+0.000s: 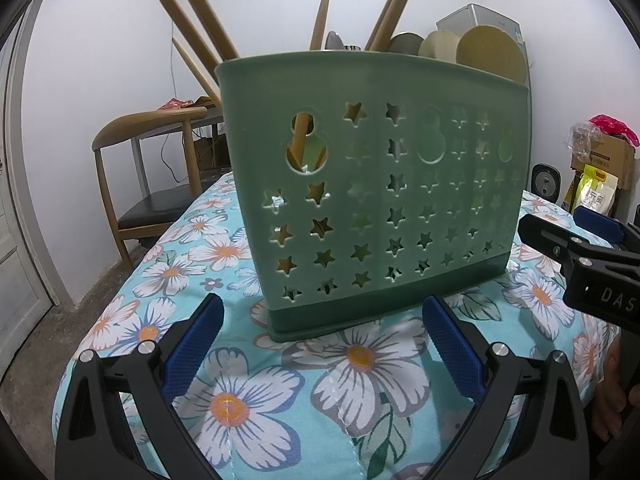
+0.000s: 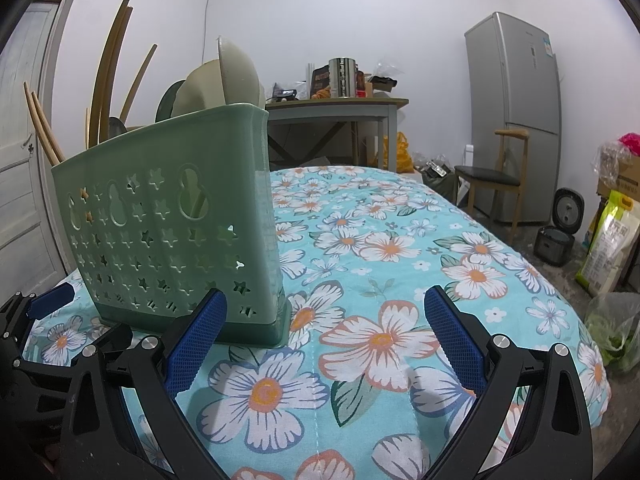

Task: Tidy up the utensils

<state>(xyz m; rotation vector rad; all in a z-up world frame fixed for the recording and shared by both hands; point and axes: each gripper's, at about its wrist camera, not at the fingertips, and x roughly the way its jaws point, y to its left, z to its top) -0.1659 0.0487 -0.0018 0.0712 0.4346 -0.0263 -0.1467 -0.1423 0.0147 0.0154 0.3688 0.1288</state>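
A green plastic utensil holder (image 1: pixel 372 184) with star-shaped holes stands upright on the floral tablecloth (image 1: pixel 360 364). Wooden handles (image 1: pixel 192 28), spoon bowls (image 1: pixel 492 52) and a metal utensil stick out of its top. My left gripper (image 1: pixel 320 344) is open just in front of the holder's base, empty. In the right wrist view the holder (image 2: pixel 172 236) stands at the left, with wooden handles (image 2: pixel 108 72) and pale spoons (image 2: pixel 236 76) rising from it. My right gripper (image 2: pixel 326 336) is open beside the holder's right corner, nothing between its fingers.
The right gripper's body (image 1: pixel 592 264) shows at the right of the left view. A wooden chair (image 1: pixel 148 160) stands beyond the table's far left; another chair (image 2: pixel 496 176), a fridge (image 2: pixel 516 112), a cluttered side table (image 2: pixel 340 108), bags (image 2: pixel 608 244) and a rice cooker (image 2: pixel 560 224) stand around.
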